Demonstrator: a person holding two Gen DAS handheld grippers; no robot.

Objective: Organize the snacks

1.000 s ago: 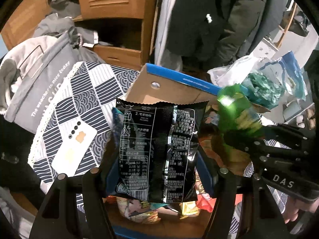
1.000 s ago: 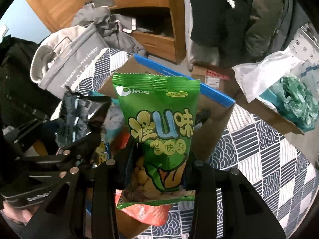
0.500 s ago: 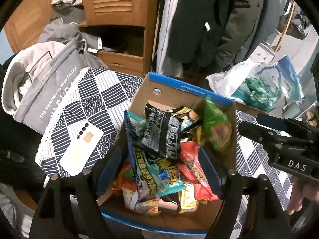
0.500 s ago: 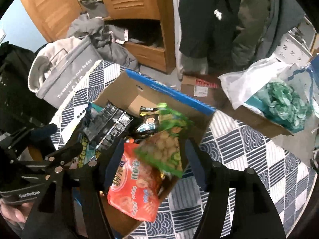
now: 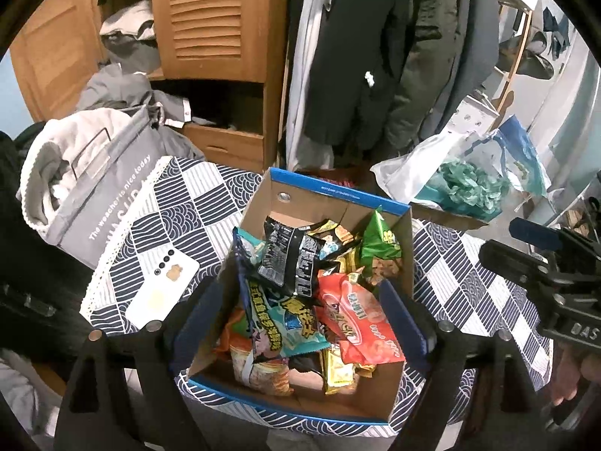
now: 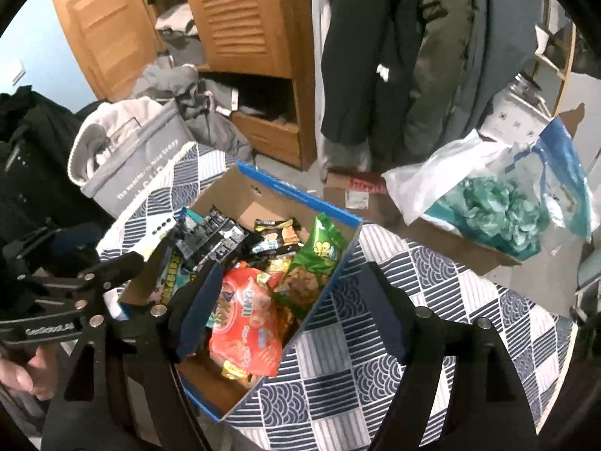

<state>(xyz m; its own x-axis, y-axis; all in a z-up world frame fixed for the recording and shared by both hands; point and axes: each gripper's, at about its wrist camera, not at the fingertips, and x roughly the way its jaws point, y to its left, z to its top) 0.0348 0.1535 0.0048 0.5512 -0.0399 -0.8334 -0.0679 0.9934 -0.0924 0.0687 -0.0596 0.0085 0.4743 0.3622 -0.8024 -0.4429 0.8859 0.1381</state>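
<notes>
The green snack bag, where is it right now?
In both wrist views the green snack bag leans against the right wall of the cardboard box, just behind the orange-red bag.

Between the jaws, glossy foil and plastic snack packets [image 5: 300, 300] are held in a matt cardboard box [image 5: 259, 206]; patterned cloth [image 6: 432, 282] is spread beneath; louvred wood [image 5: 210, 11] is seen beyond.

A table [image 5: 469, 263] wears a navy-and-white patterned cloth. On it sit a cardboard box [image 5: 330, 195] and a white phone [image 5: 163, 287].
</notes>
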